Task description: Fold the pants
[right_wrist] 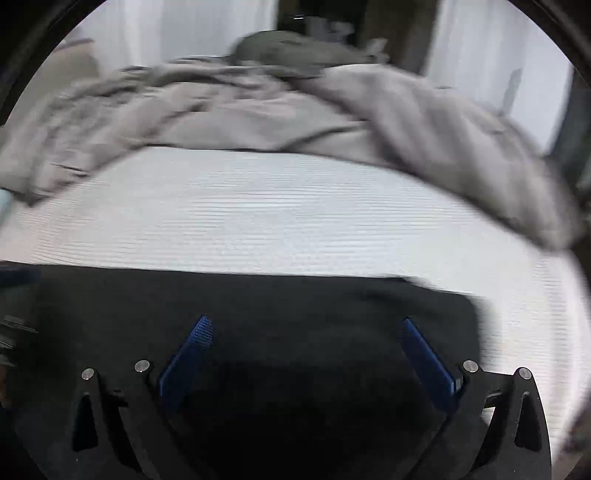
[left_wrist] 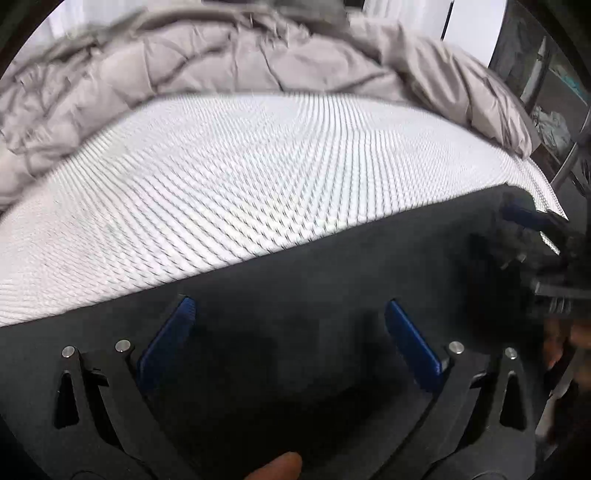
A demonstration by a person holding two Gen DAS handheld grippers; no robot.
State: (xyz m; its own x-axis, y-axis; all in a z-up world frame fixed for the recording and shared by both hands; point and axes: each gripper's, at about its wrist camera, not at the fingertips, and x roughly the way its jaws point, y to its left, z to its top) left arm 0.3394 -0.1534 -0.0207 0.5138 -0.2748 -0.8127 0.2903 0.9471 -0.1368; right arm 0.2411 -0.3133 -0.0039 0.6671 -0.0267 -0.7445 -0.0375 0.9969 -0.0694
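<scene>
Black pants (left_wrist: 314, 273) lie flat along the near edge of a white ribbed mattress (left_wrist: 240, 166). My left gripper (left_wrist: 290, 308) is open above the dark cloth, blue pads spread wide with nothing between them. In the left wrist view the right gripper (left_wrist: 532, 218) shows at the pants' right end, blurred. In the right wrist view the same pants (right_wrist: 258, 306) fill the lower part, with their right end near the mattress (right_wrist: 295, 221) edge. My right gripper (right_wrist: 306, 328) is open over them, and its fingers hold nothing.
A crumpled grey quilt (left_wrist: 221, 62) is bunched along the far side of the bed, also seen as the quilt (right_wrist: 258, 110) in the right wrist view. White curtains (right_wrist: 184, 29) hang behind. A dark shelf (left_wrist: 554, 110) stands at the right. A fingertip (left_wrist: 277, 469) shows at the bottom.
</scene>
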